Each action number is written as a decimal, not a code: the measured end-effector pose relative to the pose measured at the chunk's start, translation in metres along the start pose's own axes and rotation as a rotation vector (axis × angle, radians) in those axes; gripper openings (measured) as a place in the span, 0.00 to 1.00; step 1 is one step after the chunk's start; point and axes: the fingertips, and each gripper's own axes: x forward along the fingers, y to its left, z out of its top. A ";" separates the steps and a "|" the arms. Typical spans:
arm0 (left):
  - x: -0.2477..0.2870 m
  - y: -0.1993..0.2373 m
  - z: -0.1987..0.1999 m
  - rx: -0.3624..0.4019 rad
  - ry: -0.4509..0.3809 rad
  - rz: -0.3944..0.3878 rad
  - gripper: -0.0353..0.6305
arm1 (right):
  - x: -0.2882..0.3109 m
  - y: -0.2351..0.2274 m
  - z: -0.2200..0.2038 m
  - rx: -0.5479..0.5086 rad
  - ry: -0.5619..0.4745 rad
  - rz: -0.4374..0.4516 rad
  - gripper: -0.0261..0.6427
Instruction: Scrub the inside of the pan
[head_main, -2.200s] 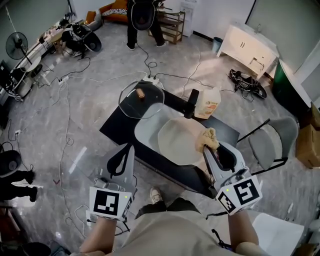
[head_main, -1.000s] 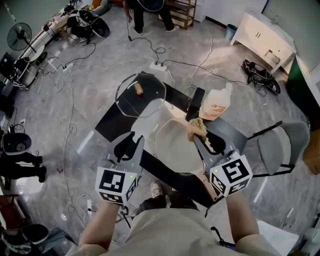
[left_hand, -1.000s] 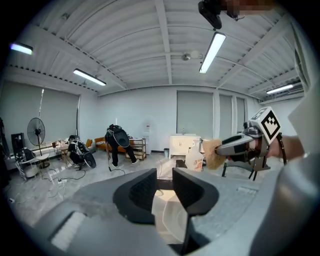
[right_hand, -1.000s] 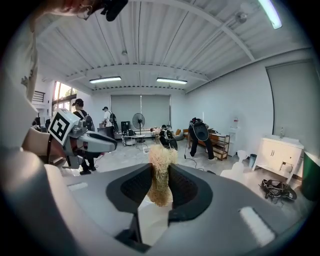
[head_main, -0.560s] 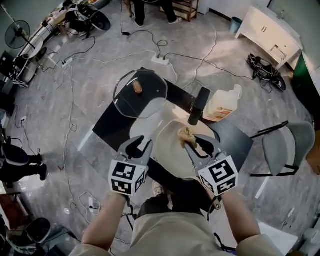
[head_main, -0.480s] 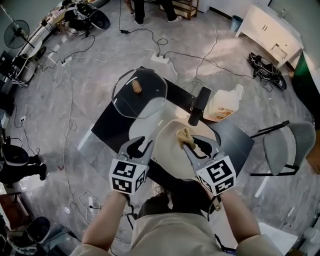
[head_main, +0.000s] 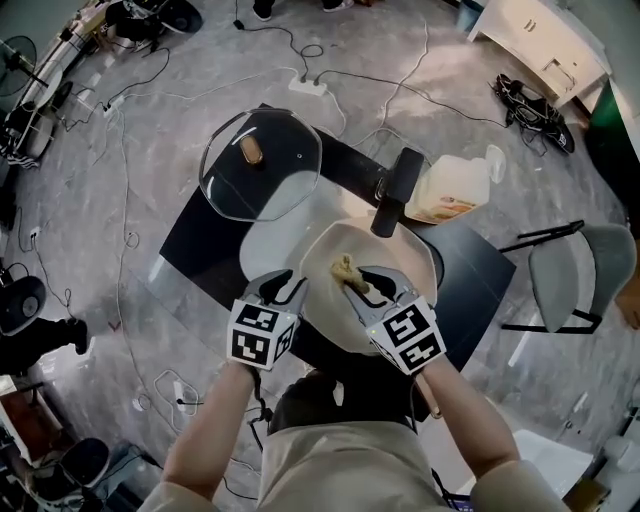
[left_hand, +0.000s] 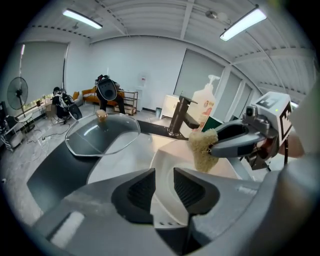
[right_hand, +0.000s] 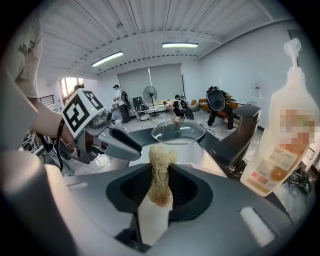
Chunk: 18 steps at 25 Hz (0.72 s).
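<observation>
In the head view, both grippers were seen lower and closer to the pan (head_main: 405, 258) than 1 second earlier. The pan lay on the black table (head_main: 200, 232), with its dark handle (head_main: 395, 190) pointing far. The right gripper (head_main: 365, 285) had been brought in from the handle end, so that the tan scrub pad (head_main: 345, 268) clamped in it was now over the pan's inside. The left gripper (head_main: 285, 292) had been set at the pan's near left rim. From this it was judged that the approach was nearly done and that scrubbing had not yet begun. In the left gripper view, its jaws had just been opening and were seen spread, with nothing pressed by the pads. The pan's rim was visible through the gap, though whether it truly sat between them could not be told. The pad was seen hanging over the pale interior, and contact could not be confirmed. In the right gripper view, the pad was seen pinched upright between the 2 jaws, with the glass lid (right_hand: 178, 131) far beyond and a soap bottle (right_hand: 280, 135) at the right. An orange picture and a line of print were shown on the bottle's label, but the print was too blurred to be read. Only black-and-white square markers were carried on the 2 grippers' cubes, and no other writing could be read.
</observation>
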 end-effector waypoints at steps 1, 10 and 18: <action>0.006 0.001 -0.007 -0.010 0.020 -0.004 0.24 | 0.006 0.001 -0.007 -0.003 0.015 0.011 0.20; 0.035 0.003 -0.062 -0.109 0.174 -0.019 0.24 | 0.042 0.021 -0.075 -0.077 0.223 0.113 0.20; 0.051 0.008 -0.073 -0.140 0.245 -0.009 0.24 | 0.055 0.037 -0.107 -0.193 0.331 0.194 0.20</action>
